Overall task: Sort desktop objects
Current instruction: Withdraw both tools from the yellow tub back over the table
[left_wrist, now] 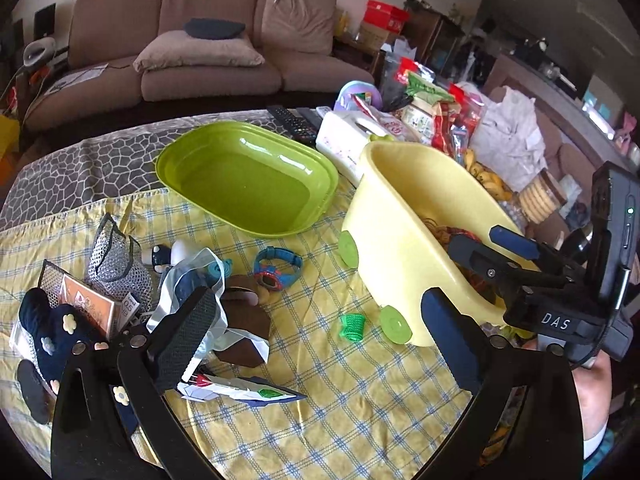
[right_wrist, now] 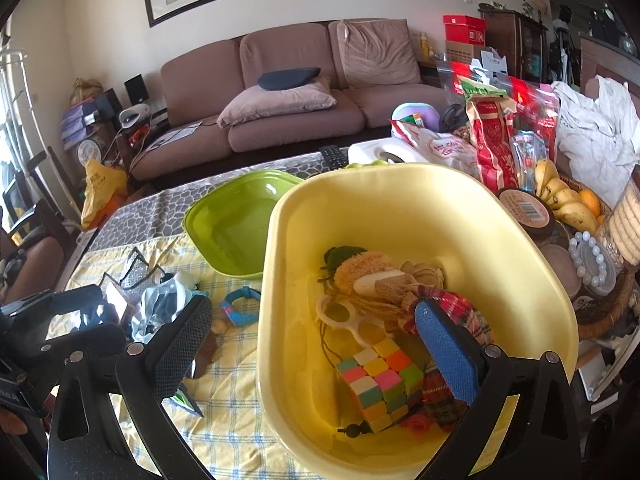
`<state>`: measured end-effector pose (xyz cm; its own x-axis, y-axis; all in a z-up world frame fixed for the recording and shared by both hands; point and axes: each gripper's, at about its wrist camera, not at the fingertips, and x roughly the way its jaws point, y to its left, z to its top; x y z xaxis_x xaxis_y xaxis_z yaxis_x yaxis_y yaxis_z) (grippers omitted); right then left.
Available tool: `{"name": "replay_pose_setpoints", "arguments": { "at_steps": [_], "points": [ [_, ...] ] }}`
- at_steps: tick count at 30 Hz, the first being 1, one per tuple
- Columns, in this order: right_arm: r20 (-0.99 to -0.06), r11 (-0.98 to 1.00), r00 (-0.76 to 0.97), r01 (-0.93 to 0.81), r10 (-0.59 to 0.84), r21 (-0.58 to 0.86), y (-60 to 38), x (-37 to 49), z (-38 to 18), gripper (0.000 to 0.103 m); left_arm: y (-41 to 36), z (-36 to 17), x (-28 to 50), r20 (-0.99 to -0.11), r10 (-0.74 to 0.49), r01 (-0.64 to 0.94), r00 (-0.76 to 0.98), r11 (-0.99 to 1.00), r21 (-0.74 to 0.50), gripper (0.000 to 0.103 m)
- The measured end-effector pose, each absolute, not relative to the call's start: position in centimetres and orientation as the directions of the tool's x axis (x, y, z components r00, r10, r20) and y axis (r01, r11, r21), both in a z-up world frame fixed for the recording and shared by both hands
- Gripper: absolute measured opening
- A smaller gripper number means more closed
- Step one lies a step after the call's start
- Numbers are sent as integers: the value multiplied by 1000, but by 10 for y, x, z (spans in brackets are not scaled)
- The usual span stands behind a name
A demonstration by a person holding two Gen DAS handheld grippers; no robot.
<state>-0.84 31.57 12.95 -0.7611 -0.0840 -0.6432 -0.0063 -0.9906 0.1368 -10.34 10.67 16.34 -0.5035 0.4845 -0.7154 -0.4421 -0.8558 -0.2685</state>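
- Two containers are seen on the yellow checked cloth (left_wrist: 320,400): a green oval tray (left_wrist: 248,176) and a yellow wheeled tub (right_wrist: 420,216), side by side, tub to the right.
- Green tray: nothing is seen inside it.
- Yellow tub: filled with a pastel puzzle cube (right_wrist: 380,384), a white ring-shaped plastic piece (right_wrist: 344,320), a fuzzy tan plush (right_wrist: 364,272) and red plaid fabric (right_wrist: 460,312).
- Unsorted items are left on the cloth, left of the tub: a blue watch (left_wrist: 280,268), a small green ribbed piece (left_wrist: 352,326), a brown pouch (left_wrist: 244,320), a navy flowered plush (left_wrist: 52,332), a mesh bag (left_wrist: 116,260), a white toy blade (left_wrist: 240,390).
- Left gripper (left_wrist: 320,340): jaws spread wide, nothing clamped; positioned over the cloth beside the tub.
- Right gripper (right_wrist: 312,356): jaws spread wide, nothing clamped; the tub's left wall is straddled, blue-padded finger (right_wrist: 444,356) inside above the contents.
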Motion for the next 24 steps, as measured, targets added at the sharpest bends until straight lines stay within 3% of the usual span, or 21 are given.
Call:
{"name": "replay_pose_setpoints", "arguments": {
  "at_steps": [24],
  "points": [
    [-652,-984,-738,133,-177,116,223,-25,129,102,-35,142,-94,-743,330,-216,-582,-944,-249,103]
  ]
}}
